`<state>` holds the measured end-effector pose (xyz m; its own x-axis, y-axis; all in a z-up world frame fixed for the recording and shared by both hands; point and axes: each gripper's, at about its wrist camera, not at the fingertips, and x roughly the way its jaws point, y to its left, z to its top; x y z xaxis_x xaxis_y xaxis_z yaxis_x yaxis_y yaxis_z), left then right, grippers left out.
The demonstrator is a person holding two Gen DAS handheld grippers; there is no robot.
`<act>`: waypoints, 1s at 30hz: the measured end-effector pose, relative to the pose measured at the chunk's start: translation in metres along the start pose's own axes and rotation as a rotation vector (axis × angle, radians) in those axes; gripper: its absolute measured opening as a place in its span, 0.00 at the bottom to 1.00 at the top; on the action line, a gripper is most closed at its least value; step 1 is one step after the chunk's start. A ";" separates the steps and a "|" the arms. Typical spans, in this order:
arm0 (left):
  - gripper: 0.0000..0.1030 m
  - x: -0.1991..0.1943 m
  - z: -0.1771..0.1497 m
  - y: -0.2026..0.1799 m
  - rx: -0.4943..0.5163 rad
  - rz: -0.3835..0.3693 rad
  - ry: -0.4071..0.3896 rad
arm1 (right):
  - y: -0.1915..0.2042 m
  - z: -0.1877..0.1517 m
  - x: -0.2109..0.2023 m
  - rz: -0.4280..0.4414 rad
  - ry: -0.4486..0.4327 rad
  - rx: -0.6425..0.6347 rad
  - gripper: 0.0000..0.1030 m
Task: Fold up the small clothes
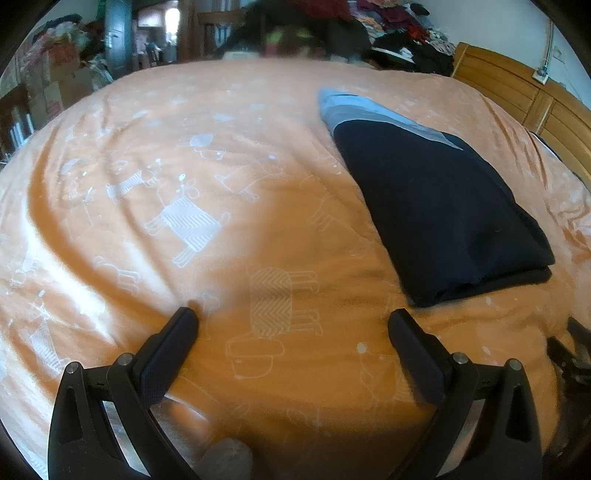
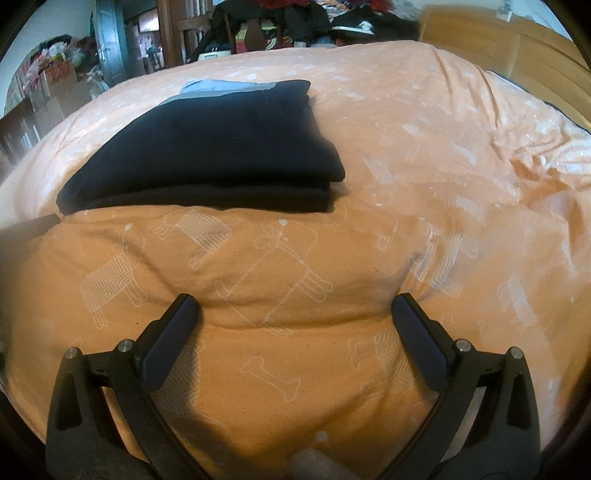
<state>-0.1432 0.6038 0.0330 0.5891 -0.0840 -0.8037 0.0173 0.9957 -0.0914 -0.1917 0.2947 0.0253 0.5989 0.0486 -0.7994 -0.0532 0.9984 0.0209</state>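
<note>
A dark navy garment (image 1: pixel 439 206) with a pale blue and grey band at its far end lies folded into a thick rectangle on the orange bedspread (image 1: pixel 221 229). In the left wrist view it lies ahead and to the right of my left gripper (image 1: pixel 293 321), which stands open over bare bedspread. In the right wrist view the folded garment (image 2: pixel 210 147) rests ahead and slightly left of my right gripper (image 2: pixel 295 306), also open and holding nothing. The right gripper's edge (image 1: pixel 576 350) shows at the far right of the left wrist view.
The bedspread (image 2: pixel 443 184) carries white animal and bone outlines and is creased on the right. A wooden headboard (image 1: pixel 517 96) runs along the right side. A heap of mixed clothes (image 1: pixel 399 33) sits beyond the far edge. Boxes and clutter (image 2: pixel 55 81) stand at far left.
</note>
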 end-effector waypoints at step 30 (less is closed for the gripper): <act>1.00 -0.309 0.087 -0.078 0.041 -0.037 -0.555 | 0.054 0.106 -0.249 0.046 -0.348 -0.023 1.00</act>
<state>-0.2568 0.5557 0.3395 0.9243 -0.0964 -0.3693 0.0710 0.9941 -0.0818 -0.2593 0.3392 0.2891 0.8315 0.1049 -0.5455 -0.1021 0.9941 0.0356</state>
